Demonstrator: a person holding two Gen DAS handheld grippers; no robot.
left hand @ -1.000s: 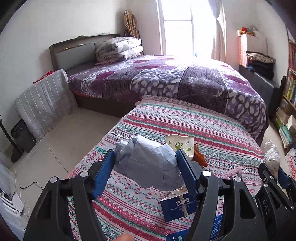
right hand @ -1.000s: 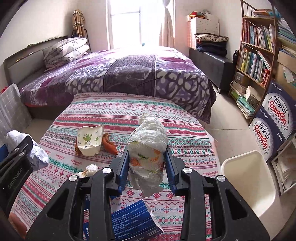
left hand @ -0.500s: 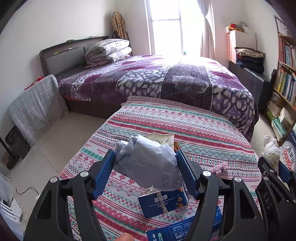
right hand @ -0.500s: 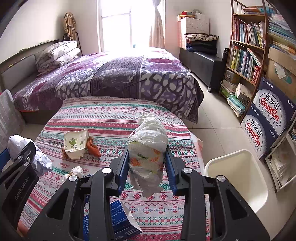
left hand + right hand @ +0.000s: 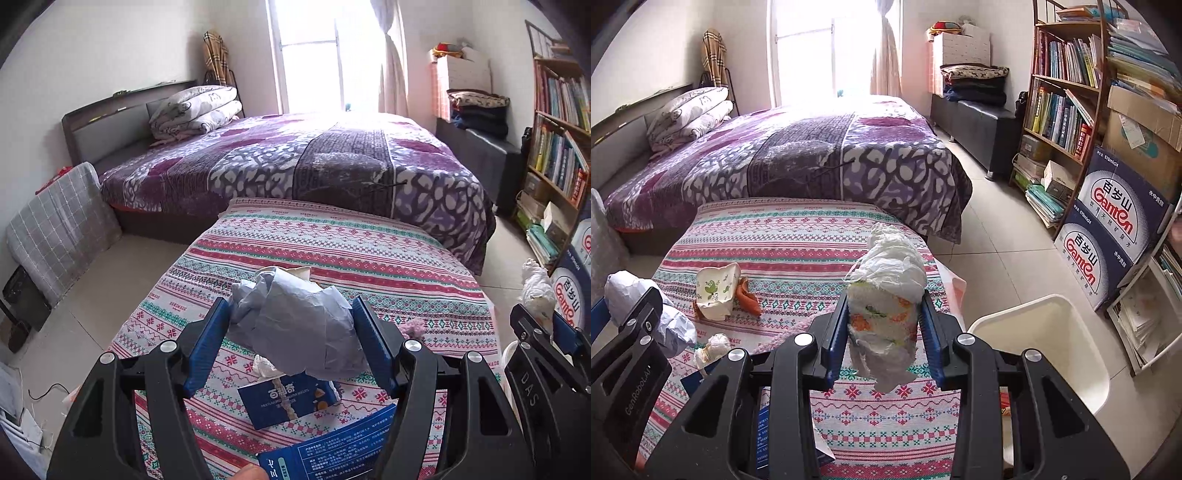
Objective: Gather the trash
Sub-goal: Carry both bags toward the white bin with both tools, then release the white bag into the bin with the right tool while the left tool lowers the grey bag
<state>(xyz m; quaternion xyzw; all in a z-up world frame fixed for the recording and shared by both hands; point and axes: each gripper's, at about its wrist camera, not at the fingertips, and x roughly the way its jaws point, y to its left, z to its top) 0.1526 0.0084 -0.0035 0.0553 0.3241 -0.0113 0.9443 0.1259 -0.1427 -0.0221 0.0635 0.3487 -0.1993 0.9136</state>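
My left gripper (image 5: pixel 291 325) is shut on a crumpled grey-blue paper (image 5: pixel 295 325) and holds it above the striped cloth (image 5: pixel 332 243). My right gripper (image 5: pixel 884 325) is shut on a white plastic bag wad with orange print (image 5: pixel 886 295), held above the cloth's right edge. A white trash bin (image 5: pixel 1045 347) stands on the floor just right of it. On the cloth lie a crushed paper cup with green print (image 5: pixel 716 291), an orange scrap (image 5: pixel 748 295), a small tissue wad (image 5: pixel 714 345) and a blue biscuit box (image 5: pixel 288 398).
A bed with a purple blanket (image 5: pixel 812 147) lies beyond the cloth. A bookshelf (image 5: pixel 1067 85) and Ganten boxes (image 5: pixel 1115 229) line the right wall. A second blue box (image 5: pixel 332 446) lies at the near edge. A grey cushion (image 5: pixel 59 229) leans at left.
Both grippers have swung to the right with their loads. The white bin has come further into the right wrist view, and the biscuit box now sits below the left gripper's paper.
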